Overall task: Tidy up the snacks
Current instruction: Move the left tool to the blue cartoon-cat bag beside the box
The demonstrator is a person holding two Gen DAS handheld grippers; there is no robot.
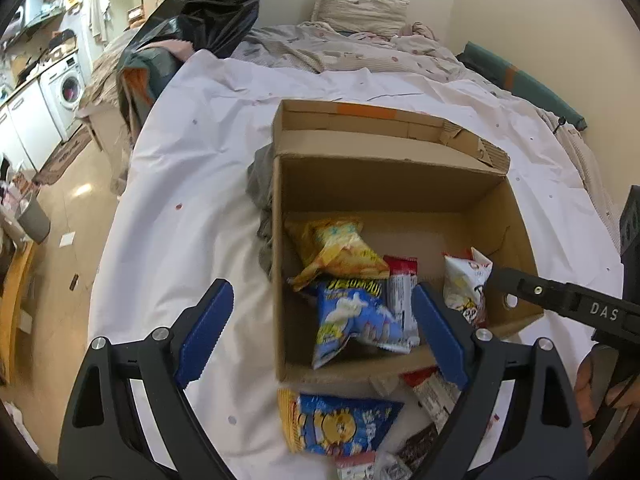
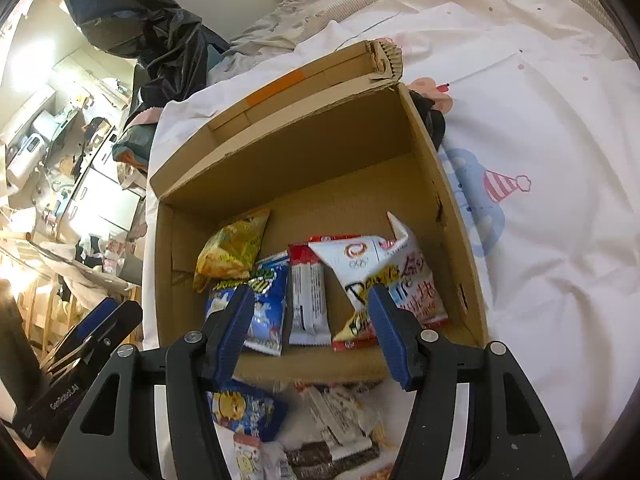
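An open cardboard box stands on the white bed sheet. Inside lie a yellow bag, a blue bag, a red-and-white bar and a white bag. My right gripper hangs open over the box's near edge, and the white bag lies just past its right finger, which hides one corner. My left gripper is open above the box's near left corner and holds nothing. Loose snacks lie in front of the box: a blue-and-yellow bag and several small packets.
A grey cloth is bunched against the box's left wall. At the head of the bed are a black plastic bag and a pillow. A washing machine and cluttered floor lie off to the left. A person's hand grips the right tool.
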